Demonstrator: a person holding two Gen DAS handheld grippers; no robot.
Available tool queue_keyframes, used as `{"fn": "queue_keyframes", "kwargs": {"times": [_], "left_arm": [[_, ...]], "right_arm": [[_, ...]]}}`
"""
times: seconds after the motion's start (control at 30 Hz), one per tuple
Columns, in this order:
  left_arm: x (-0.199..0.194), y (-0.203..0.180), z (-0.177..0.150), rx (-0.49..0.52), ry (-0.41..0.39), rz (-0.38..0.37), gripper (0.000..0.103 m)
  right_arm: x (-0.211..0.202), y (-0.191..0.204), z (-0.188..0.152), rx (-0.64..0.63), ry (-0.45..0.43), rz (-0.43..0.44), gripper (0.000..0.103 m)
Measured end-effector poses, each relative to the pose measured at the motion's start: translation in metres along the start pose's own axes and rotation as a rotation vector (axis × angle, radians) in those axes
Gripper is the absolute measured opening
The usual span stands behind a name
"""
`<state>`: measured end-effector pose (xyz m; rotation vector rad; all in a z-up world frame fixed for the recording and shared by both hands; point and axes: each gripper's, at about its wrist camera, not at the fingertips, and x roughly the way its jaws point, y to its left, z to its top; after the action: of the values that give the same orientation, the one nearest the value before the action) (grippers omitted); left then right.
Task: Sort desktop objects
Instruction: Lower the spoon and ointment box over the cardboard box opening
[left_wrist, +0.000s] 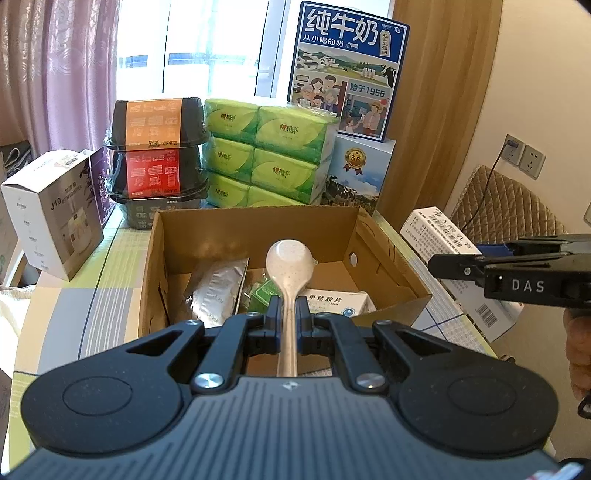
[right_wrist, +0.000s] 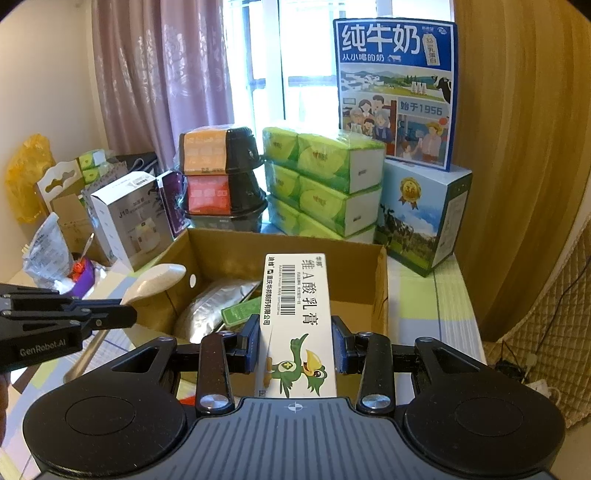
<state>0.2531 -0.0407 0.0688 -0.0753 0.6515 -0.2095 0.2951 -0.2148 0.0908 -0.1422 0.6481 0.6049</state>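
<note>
1. Grippers: two. The left gripper (left_wrist: 288, 314) is clamped narrowly on the handle of one spoon (left_wrist: 290, 266). The right gripper (right_wrist: 295, 343) is closed at a wider gap on one ointment box (right_wrist: 295, 325), fingers pressing its long sides.
2. Spoon: one. Pale cream, finely speckled, oval bowl uppermost, handle running back between the left fingers (left_wrist: 272, 314). It is held above the near part of the cardboard box (left_wrist: 255, 229).
3. Ointment box: one. Long, white, with black Chinese lettering, a barcode and a green cartoon bird with a yellow beak. It is held lengthwise over the near edge of the cardboard box, far end pointing inward.
4. Cardboard box: one, open-topped, brown, on a checked tablecloth (left_wrist: 85, 295). Inside it: one silver foil pouch (left_wrist: 218, 288), one green item (left_wrist: 264, 291) partly hidden, one white medicine carton (left_wrist: 341, 301).
5. Behind the box: three black food tubs (left_wrist: 157, 162) stacked, with orange, red and dark sleeves; one wrapped bundle of green tissue packs (left_wrist: 266, 151), six faces visible; one blue milk carton (left_wrist: 347, 70) upright on one white-and-blue carton (left_wrist: 360, 173).
6. Left of the box: one white appliance carton (left_wrist: 51, 210).
</note>
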Motion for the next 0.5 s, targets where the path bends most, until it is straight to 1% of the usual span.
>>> {"fn": "queue_keyframes", "kwargs": {"times": [0.2, 0.5], "left_arm": [[0.012, 0.010, 0.015, -0.011, 0.011, 0.000, 0.004], [0.034, 0.023, 0.026, -0.003, 0.041, 0.010, 0.004]], "right_arm": [[0.007, -0.003, 0.006, -0.002, 0.003, -0.002, 0.035], [0.031, -0.009, 0.016, -0.014, 0.024, -0.011, 0.035]]}}
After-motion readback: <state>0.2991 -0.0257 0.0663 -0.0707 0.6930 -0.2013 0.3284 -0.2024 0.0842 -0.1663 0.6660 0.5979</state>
